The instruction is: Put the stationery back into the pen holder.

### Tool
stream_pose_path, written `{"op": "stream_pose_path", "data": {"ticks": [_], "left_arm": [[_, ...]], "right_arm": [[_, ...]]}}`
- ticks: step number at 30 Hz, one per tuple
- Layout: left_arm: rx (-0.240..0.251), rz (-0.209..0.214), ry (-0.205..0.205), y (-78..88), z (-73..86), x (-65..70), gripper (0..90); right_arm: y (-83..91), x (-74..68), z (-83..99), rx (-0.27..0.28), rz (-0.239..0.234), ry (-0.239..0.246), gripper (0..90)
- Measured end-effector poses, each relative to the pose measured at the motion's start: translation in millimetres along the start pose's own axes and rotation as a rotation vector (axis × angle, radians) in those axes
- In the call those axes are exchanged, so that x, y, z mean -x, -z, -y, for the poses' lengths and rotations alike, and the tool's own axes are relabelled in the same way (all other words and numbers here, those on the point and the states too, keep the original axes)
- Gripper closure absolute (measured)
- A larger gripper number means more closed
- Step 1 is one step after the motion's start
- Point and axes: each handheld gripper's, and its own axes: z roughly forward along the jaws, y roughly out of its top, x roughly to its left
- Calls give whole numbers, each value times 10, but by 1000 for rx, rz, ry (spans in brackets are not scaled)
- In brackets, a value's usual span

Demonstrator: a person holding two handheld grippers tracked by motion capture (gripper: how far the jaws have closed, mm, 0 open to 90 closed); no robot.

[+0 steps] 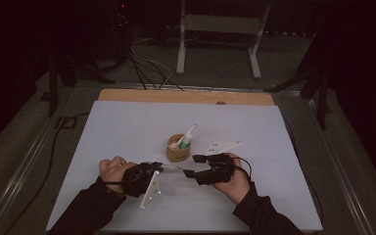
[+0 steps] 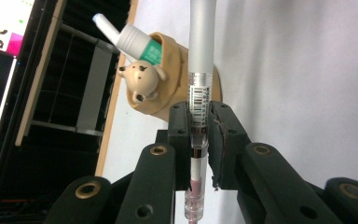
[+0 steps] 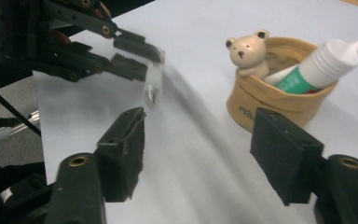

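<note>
My left gripper (image 1: 162,167) (image 2: 199,126) is shut on a slim pen (image 2: 200,70) with a frosted cap and a barcode label; the pen sticks out past the pads toward my right gripper (image 1: 193,166). In the right gripper view, my right gripper (image 3: 200,135) stands open with nothing between its pads, and the pen's tip (image 3: 152,88) hangs just beyond them, held by the left gripper (image 3: 135,56). Behind both stands a tan cup (image 1: 178,149) (image 3: 279,98) with a small bear figure (image 3: 248,51) on its rim and a white and green tube (image 3: 321,65) (image 2: 135,42) leaning in it.
The white table mat (image 1: 127,127) stretches wide to the left, right and back of the cup, with a wooden strip (image 1: 186,96) at its far edge. A white metal stand (image 1: 220,29) and cables (image 1: 147,68) lie on the floor beyond.
</note>
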Motion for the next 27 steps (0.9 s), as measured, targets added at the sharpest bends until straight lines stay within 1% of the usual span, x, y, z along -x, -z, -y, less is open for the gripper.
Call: {"op": "stream_pose_path", "data": {"ticks": [1, 4, 6, 7, 9, 11, 12, 13, 14, 16, 17, 19, 20, 22, 25, 27], "left_arm": [[18, 1, 20, -3, 6, -5, 815], [29, 4, 49, 14, 12, -44, 815], [46, 10, 90, 24, 13, -71, 815], [47, 11, 94, 32, 14, -85, 815], [60, 15, 130, 43, 15, -114, 814], [69, 17, 151, 59, 17, -152, 814], [72, 18, 174, 64, 18, -173, 814], [78, 17, 181, 70, 20, -190, 814], [82, 21, 194, 76, 20, -207, 814], [79, 16, 208, 83, 15, -237, 814], [88, 21, 217, 88, 15, -251, 814], [92, 20, 234, 101, 7, -281, 814], [105, 26, 251, 104, 6, -296, 814], [111, 29, 277, 119, 0, -331, 814], [128, 41, 320, 133, -2, -382, 814], [144, 54, 353, 147, -1, -419, 815]], "right_arm": [[12, 5, 10, 1, 4, -3, 342], [50, 25, 41, 6, 12, -10, 314], [71, 43, 66, 13, 15, -18, 285], [81, 52, 79, 16, 20, -23, 279], [96, 71, 107, 24, 24, -37, 247], [108, 81, 135, 25, 30, -41, 235], [113, 85, 149, 30, 31, -50, 221], [116, 91, 163, 31, 33, -54, 212], [116, 98, 176, 34, 34, -55, 201], [123, 105, 204, 37, 22, -55, 148], [126, 109, 217, 36, 12, -54, 143], [128, 110, 238, 36, 21, -53, 140], [128, 112, 248, 33, 21, -45, 124], [135, 115, 263, 39, 11, -50, 91], [146, 121, 276, 46, 12, -51, 21], [152, 122, 283, 46, 25, -47, 6]]}}
